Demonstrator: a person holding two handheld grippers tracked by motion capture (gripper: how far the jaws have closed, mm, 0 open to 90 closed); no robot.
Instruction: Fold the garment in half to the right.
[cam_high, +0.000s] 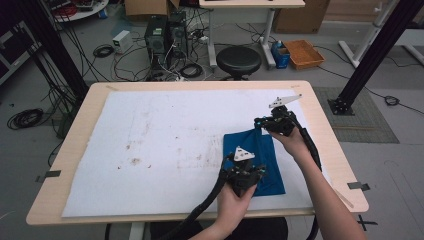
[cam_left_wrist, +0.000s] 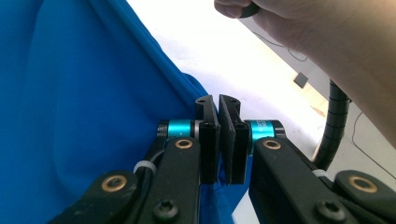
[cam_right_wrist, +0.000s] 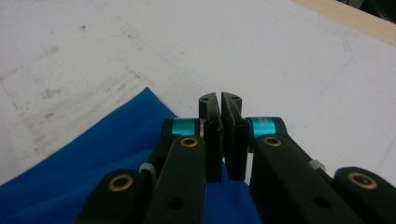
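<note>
Two corners of the blue cloth (cam_high: 256, 161), lying right of centre on the white sheet (cam_high: 150, 145), are pinched: the near one by the left gripper (cam_high: 244, 176), the far one by the right gripper (cam_high: 263, 122). Both jaw pairs press together on fabric, likely to fold or drag it flat.

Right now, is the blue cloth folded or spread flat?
Folded: the blue cloth lies as a narrow doubled strip on the white sheet, with both grippers pinching its ends.
</note>
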